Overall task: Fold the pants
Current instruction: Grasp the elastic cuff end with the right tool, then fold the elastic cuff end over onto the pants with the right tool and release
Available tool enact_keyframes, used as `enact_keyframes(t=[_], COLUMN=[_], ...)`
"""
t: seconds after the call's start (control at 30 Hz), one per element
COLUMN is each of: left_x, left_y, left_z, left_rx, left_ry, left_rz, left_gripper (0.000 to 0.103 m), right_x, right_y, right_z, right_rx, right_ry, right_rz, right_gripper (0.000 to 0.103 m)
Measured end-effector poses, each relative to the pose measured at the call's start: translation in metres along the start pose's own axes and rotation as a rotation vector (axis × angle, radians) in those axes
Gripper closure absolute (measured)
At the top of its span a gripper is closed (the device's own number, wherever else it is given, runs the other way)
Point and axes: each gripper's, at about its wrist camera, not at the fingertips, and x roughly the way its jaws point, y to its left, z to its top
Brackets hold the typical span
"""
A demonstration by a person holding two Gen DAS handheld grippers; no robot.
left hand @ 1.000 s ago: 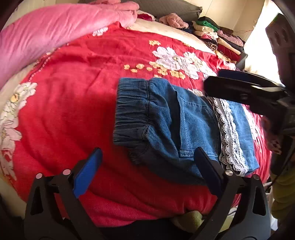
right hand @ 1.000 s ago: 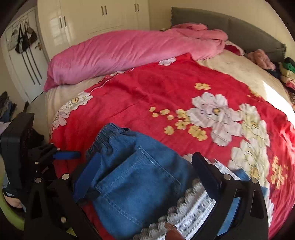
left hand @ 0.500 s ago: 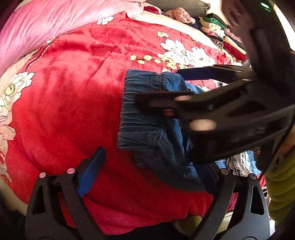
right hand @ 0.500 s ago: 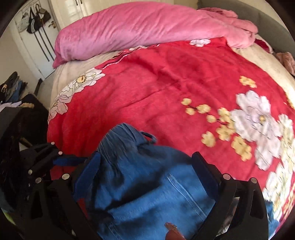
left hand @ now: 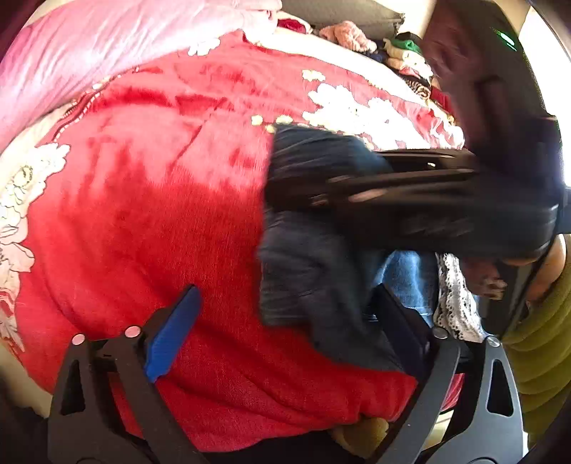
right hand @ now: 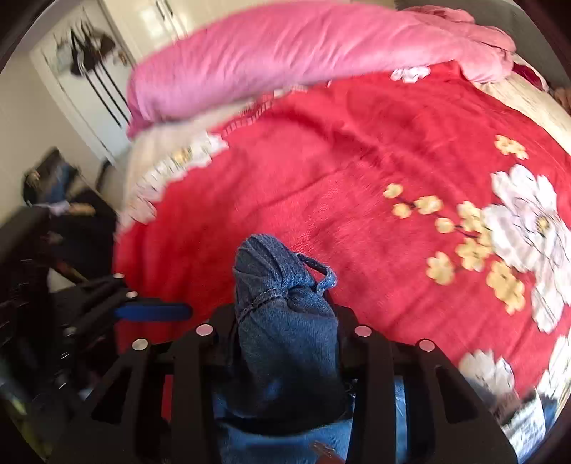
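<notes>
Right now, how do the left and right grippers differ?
The right gripper has its jaws drawn in, having just been closing, and bunched denim of the pants is pinched between them. The left gripper stands wide open over the red blanket, holding nothing. Both have black frames and point down at the bed.

Ahead of my right gripper the bed fills the view, covered by a red blanket [right hand: 321, 171] printed with white and yellow flowers [right hand: 524, 221]. Beyond it lies a rolled pink duvet [right hand: 285, 60], and farther left I see white wardrobe doors [right hand: 107, 71] with dark bags hanging [right hand: 89, 50]. Ahead of my left gripper, a stack of folded clothes [left hand: 407, 57] sits against the grey headboard [left hand: 339, 14]. Strong daylight washes in from the right.
</notes>
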Motion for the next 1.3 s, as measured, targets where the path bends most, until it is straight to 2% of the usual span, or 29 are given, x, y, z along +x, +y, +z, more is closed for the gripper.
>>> enact_keyframes(t=[0.17,0.37,0.5,0.53,0.6,0.7,0.77,0.83,0.87,0.93,1.03,1.13,1.23,1.27,1.3], left_x=[-0.013,-0.016,-0.009,-0.008,-0.01,-0.012,-0.012,-0.007,-0.005,0.004,0.014,0.018,0.015,0.015,0.014], left_y=[-0.014,-0.045,-0.072,-0.08,-0.1,-0.127,-0.143,-0.159,-0.164,-0.177,-0.191,-0.194,-0.195,-0.195,-0.195], left_z=[0.001,0.005,0.007,0.007,0.007,0.003,-0.003,-0.009,-0.012,-0.021,-0.031,-0.036,-0.039,-0.038,-0.04], left_rx=[-0.019,0.011,0.037,0.047,0.083,0.139,0.169,0.214,0.229,0.267,0.324,0.335,0.336,0.339,0.341], left_ry=[-0.044,-0.058,-0.044,-0.04,-0.048,-0.058,-0.053,-0.04,-0.028,0.011,0.057,0.07,0.072,0.071,0.07], left_rz=[-0.069,-0.109,-0.21,-0.242,-0.284,-0.3,-0.322,-0.337,-0.344,-0.361,-0.347,-0.337,-0.335,-0.335,-0.334], left_gripper=[0.011,0.01,0.01,0.011,0.022,0.023,0.023,0.023,0.023,0.023,0.023,0.022,0.021,0.02,0.02], right_x=[-0.051,-0.102,-0.125,-0.13,-0.141,-0.159,-0.174,-0.184,-0.187,-0.19,-0.189,-0.181,-0.169,-0.163,-0.159], right_y=[-0.012,-0.022,-0.032,-0.034,-0.039,-0.051,-0.062,-0.07,-0.076,-0.087,-0.096,-0.097,-0.099,-0.099,-0.098], right_z=[-0.016,-0.039,-0.054,-0.059,-0.068,-0.086,-0.107,-0.132,-0.146,-0.174,-0.205,-0.212,-0.203,-0.199,-0.196], right_rx=[0.064,0.089,0.109,0.112,0.12,0.143,0.204,0.271,0.319,0.432,0.568,0.602,0.616,0.61,0.594], right_ry=[-0.112,-0.21,-0.256,-0.267,-0.293,-0.34,-0.375,-0.381,-0.38,-0.372,-0.368,-0.344,-0.298,-0.287,-0.279], right_rz=[0.072,0.096,0.101,0.1,0.098,0.054,-0.039,-0.136,-0.159,-0.162,-0.16,-0.128,-0.151,-0.139,-0.122], right_gripper=[0.07,0.07,0.07,0.07,0.069,0.054,0.024,0.022,0.021,0.018,0.013,0.013,0.013,0.016,0.027])
